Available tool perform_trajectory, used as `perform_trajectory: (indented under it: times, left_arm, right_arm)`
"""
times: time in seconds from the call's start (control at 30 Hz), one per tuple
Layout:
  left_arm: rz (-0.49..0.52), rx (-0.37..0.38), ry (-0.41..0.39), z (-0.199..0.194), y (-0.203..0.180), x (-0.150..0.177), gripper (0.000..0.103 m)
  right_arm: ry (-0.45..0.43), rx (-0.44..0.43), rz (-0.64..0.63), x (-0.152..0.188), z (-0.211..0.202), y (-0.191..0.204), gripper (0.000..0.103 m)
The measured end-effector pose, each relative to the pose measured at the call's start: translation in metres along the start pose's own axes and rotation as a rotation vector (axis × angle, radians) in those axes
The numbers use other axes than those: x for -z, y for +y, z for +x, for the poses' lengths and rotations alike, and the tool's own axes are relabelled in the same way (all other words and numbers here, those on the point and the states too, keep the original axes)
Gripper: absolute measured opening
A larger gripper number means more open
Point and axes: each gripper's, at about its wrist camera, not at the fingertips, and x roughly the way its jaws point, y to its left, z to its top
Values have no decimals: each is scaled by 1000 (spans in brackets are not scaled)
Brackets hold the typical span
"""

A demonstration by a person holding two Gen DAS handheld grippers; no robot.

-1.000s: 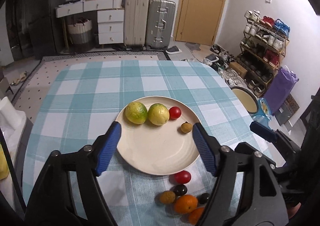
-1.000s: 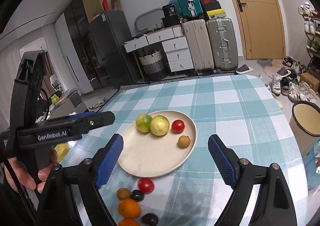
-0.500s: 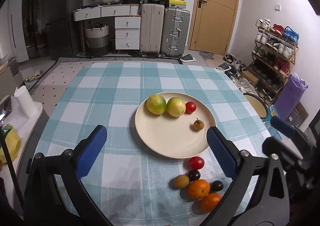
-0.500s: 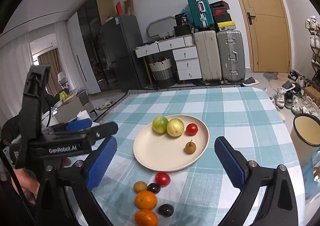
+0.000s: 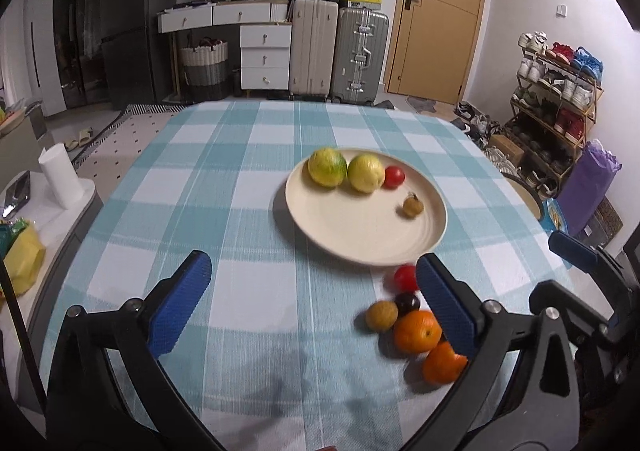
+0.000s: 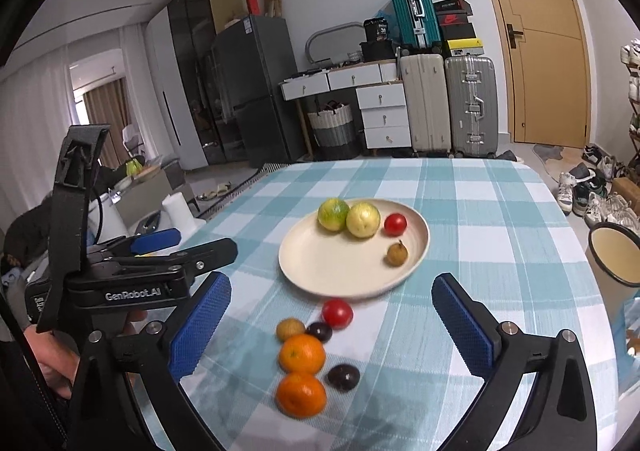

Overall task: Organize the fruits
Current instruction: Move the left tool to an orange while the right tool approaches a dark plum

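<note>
Nearest, the right gripper (image 6: 332, 327) is hovering with jaws spread wide and holding nothing, over the loose fruits: two oranges (image 6: 302, 354), two dark plums (image 6: 343, 376), a longan (image 6: 290, 328) and a tomato (image 6: 337, 313), probably waiting to be sorted. The left gripper (image 5: 310, 301) is also hanging released and empty over the cloth (image 5: 224, 235). Farther, the plate (image 6: 320, 267) is carrying two limes (image 6: 333, 214), a tomato and a longan in a row, apparently grouped by kind.

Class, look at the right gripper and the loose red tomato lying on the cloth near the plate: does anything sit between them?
Yes. The two oranges, a dark plum and another plum lie between the right gripper and the tomato.
</note>
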Motion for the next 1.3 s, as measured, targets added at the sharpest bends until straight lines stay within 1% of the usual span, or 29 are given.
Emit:
perform_trajectory:
  times: [0.2, 0.4, 0.57, 0.8, 0.83, 0.9, 0.93, 1.0, 1.1, 1.17, 1.23, 1.27, 1.3]
  left_arm:
    - [-20, 1, 31, 10, 11, 25, 102]
    - [-34, 18, 78, 21, 21, 39, 102]
    - [-51, 36, 115, 30, 26, 52, 102]
    - [-37, 57, 114, 32, 26, 59, 102]
    - [-40, 65, 115, 33, 26, 60, 102]
    - [-40, 68, 116, 33, 25, 60, 102]
    - [-38, 68, 117, 34, 24, 60, 102]
    - [-36, 74, 119, 35, 23, 60, 102]
    - [-37, 76, 127, 38, 23, 61, 102]
    - [-42, 78, 130, 39, 23, 62, 102]
    - [-45, 78, 132, 39, 24, 62, 102]
    - [-47, 79, 131, 40, 24, 63, 102]
    - [-47, 79, 132, 40, 24, 63, 102]
  right_arm:
    - [52, -35, 40, 20, 4, -5, 103]
    - [114, -31, 53, 37, 14, -9, 103]
    - [162, -64, 148, 46, 23, -24, 103]
    - [200, -77, 218, 52, 33, -36, 102]
    - [205, -75, 227, 53, 34, -38, 100]
    - [217, -81, 245, 55, 38, -42, 93]
    - [224, -82, 248, 55, 39, -43, 87]
    - [248, -78, 255, 57, 44, -44, 83]
    - [266, -79, 256, 59, 49, -44, 73]
    - [272, -85, 249, 59, 50, -43, 59]
    - [282, -84, 247, 59, 53, -42, 56]
    - [285, -83, 250, 59, 54, -43, 50]
    - [291, -85, 254, 60, 55, -43, 47]
